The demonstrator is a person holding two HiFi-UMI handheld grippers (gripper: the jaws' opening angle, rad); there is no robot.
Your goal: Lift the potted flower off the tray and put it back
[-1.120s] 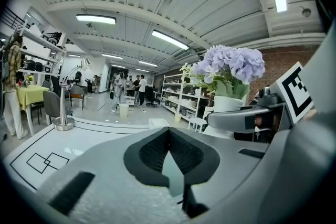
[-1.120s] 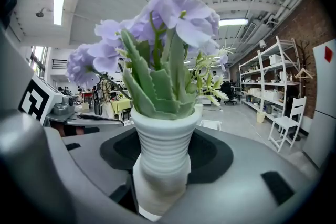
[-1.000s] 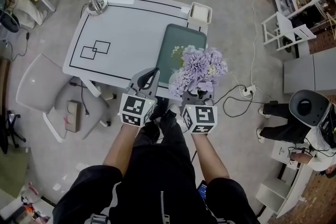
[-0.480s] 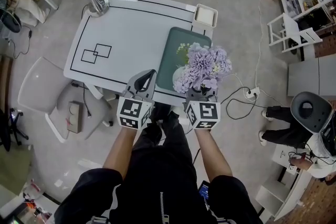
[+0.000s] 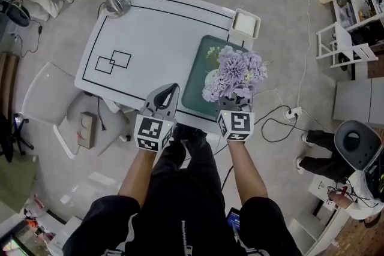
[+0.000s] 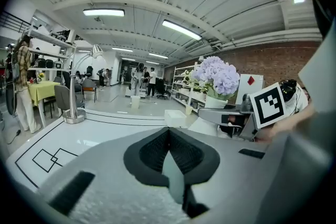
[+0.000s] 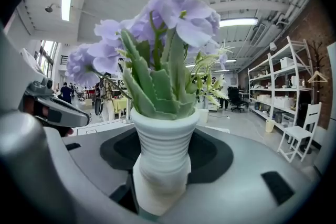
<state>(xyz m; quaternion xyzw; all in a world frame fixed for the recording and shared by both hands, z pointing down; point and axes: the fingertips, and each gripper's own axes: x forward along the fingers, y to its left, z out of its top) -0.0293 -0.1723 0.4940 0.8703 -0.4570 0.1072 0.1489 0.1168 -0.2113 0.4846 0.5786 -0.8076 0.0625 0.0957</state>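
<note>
Right gripper [image 5: 235, 104] jaws stand wide and clamp the pot [image 7: 161, 155] of the potted flower [image 5: 235, 72] from both sides, low on its body. Left gripper [image 5: 170, 90] jaws meet at the tips with nothing between them; this gripper sits left of the tray [image 5: 198, 78], over the near edge of the table [image 5: 150, 39].

The potted flower stands upright over the near right part of the tray. No view shows whether the pot base touches the tray.

Pot: white, round, ribbed with fine rings below a flared rim, smoother lower down. Blooms: lilac, ruffled, in dense round heads above stiff, saw-edged green leaves. Tray: dark green, smooth, rectangular with rounded corners. Table: white, glossy, marked with thin black lines. A small square white dish [image 5: 246, 23] sits just beyond the far right corner of the tray.
</note>
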